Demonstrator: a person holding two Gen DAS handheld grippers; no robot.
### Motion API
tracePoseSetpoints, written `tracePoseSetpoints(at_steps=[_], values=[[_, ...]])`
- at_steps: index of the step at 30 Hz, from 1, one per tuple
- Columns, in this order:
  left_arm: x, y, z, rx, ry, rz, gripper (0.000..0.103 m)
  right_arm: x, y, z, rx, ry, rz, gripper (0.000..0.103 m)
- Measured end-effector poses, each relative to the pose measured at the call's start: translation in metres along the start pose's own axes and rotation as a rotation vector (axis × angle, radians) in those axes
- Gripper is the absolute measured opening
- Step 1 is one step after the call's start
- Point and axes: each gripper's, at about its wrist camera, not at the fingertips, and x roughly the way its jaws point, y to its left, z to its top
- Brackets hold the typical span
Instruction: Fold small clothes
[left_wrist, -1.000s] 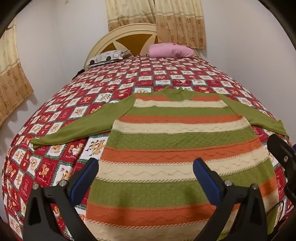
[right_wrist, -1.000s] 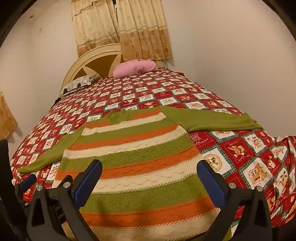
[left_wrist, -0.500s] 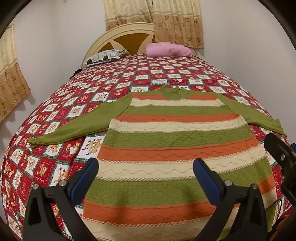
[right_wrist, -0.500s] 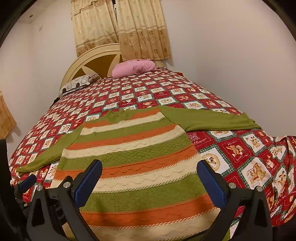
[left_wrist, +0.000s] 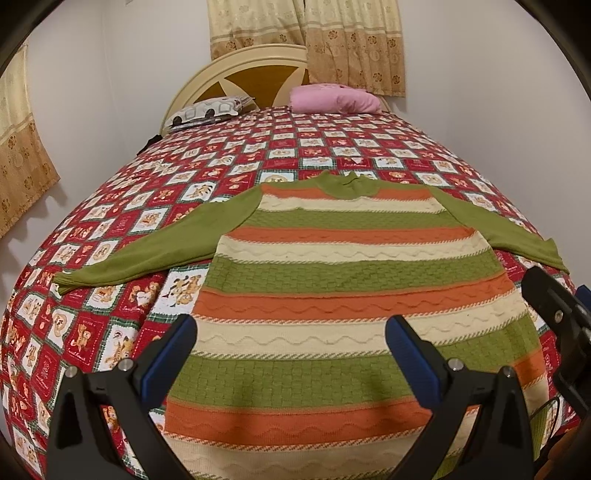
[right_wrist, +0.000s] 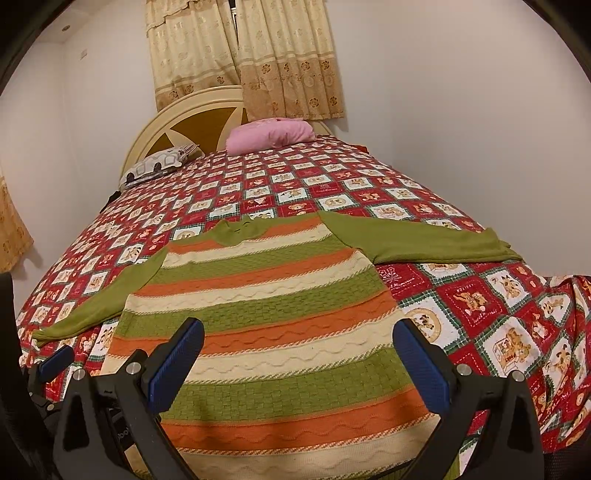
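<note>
A small knitted sweater (left_wrist: 332, 280) with green, orange and cream stripes lies flat on the bed, both green sleeves spread out. It also shows in the right wrist view (right_wrist: 266, 314). My left gripper (left_wrist: 291, 354) is open and empty, hovering over the sweater's lower left part. My right gripper (right_wrist: 295, 358) is open and empty over the lower right part. The right gripper's finger shows at the right edge of the left wrist view (left_wrist: 554, 317). The left gripper's blue pad shows at the left edge of the right wrist view (right_wrist: 55, 360).
The bed has a red patchwork quilt (left_wrist: 147, 221). A pink pillow (left_wrist: 332, 99) and a grey patterned pillow (left_wrist: 207, 110) lie by the cream headboard (left_wrist: 240, 74). Walls stand close on the right and left. Curtains (right_wrist: 243, 55) hang behind.
Both grippers have drifted slightly; the view has tilted down a little. The sweater has not moved and both grippers stay open.
</note>
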Motion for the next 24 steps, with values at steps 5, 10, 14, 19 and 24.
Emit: tracePoseSetpoints(at_steps=[5,10,14,19,24], values=[[-0.001,-0.006,-0.001,-0.003,0.002,-0.001,0.103,0.001,0.003,0.001,-0.007,0.004,-0.002,0.102],[-0.001,-0.008,-0.001,-0.002,0.003,0.0,0.103,0.002,0.004,0.0,-0.012,0.007,-0.003,0.102],[-0.001,-0.007,-0.001,-0.004,0.004,-0.001,0.103,0.003,0.003,0.0,-0.012,0.008,-0.002,0.102],[-0.001,-0.011,-0.004,-0.004,0.007,-0.003,0.103,0.003,0.004,0.0,-0.014,0.008,-0.002,0.102],[-0.001,-0.011,-0.005,-0.004,0.008,-0.003,0.103,0.005,0.005,-0.001,-0.022,0.013,-0.009,0.102]])
